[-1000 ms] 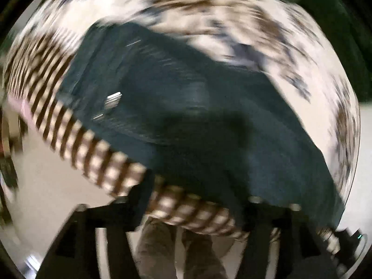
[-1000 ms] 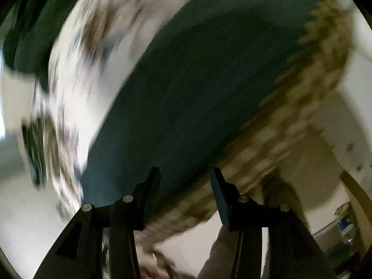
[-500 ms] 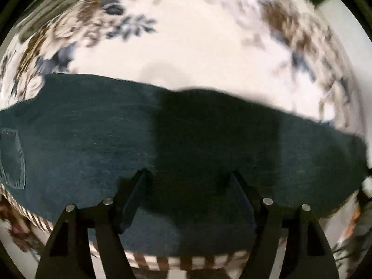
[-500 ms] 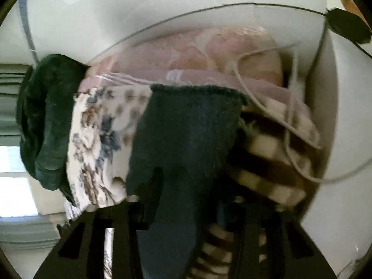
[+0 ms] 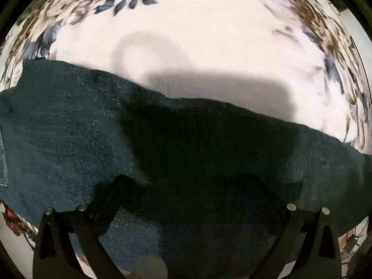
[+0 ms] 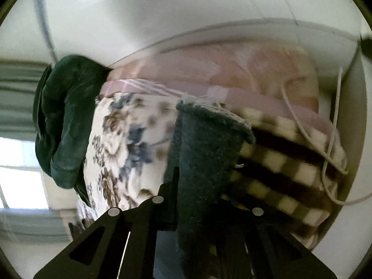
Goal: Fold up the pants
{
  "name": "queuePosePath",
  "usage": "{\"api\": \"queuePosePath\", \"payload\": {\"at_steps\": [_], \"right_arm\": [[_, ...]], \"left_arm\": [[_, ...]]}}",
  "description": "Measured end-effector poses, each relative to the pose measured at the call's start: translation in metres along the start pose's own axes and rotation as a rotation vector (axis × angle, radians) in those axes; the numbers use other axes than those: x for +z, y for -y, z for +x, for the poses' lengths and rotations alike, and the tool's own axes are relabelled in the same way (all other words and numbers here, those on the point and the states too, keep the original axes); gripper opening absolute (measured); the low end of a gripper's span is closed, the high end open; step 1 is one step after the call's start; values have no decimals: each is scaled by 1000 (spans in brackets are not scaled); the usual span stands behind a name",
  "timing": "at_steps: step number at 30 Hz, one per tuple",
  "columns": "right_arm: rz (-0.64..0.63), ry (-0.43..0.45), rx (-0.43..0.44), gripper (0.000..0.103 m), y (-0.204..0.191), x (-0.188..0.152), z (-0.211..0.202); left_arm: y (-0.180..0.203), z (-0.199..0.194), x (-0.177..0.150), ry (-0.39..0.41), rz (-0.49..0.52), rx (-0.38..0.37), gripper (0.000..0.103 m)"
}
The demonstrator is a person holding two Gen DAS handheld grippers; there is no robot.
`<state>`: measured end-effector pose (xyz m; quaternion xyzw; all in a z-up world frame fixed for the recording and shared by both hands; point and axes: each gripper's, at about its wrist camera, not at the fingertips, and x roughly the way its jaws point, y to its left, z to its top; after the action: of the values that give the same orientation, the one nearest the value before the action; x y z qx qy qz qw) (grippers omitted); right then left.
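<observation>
My left gripper (image 5: 188, 186) hovers over the pants (image 5: 69, 139), jaws spread wide; my right gripper (image 6: 204, 200) clamps the hem (image 6: 209, 125).

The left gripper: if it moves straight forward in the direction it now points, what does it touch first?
Most likely the dark teal denim pants: the open left gripper hovers right over them, fingers apart. The white floral bedspread lies beyond the pants' far edge. Exact height is unclear.

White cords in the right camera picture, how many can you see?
2. One white cord runs down over the pink bedding onto the checked blanket. The other hangs beside it nearer the wall. They may join out of sight.
</observation>
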<state>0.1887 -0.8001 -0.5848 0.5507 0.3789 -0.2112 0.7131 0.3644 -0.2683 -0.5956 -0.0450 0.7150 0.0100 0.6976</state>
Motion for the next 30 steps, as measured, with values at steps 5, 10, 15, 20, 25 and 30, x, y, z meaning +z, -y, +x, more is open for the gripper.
{"api": "queuePosePath", "payload": {"at_steps": [5, 10, 15, 20, 25, 30], "right_arm": [[-161, 44, 16, 8, -63, -26, -40], [-375, 42, 82, 8, -155, -87, -66], [-563, -45, 129, 8, -230, -191, -58], [-741, -189, 121, 8, -263, -329, -14], [-941, -331, 22, 8, -257, -463, 54], [-1139, -529, -171, 49, -231, -562, 121]], "left_arm": [[-12, -37, 1, 102, -15, -1, 103], [-66, -86, -12, 167, -101, -70, 103], [-146, -123, -38, 223, -166, -65, 103], [-238, -138, -63, 237, -251, -44, 103], [-317, -137, -87, 239, -322, -4, 103], [-359, -133, -94, 235, -394, -19, 103]]}}
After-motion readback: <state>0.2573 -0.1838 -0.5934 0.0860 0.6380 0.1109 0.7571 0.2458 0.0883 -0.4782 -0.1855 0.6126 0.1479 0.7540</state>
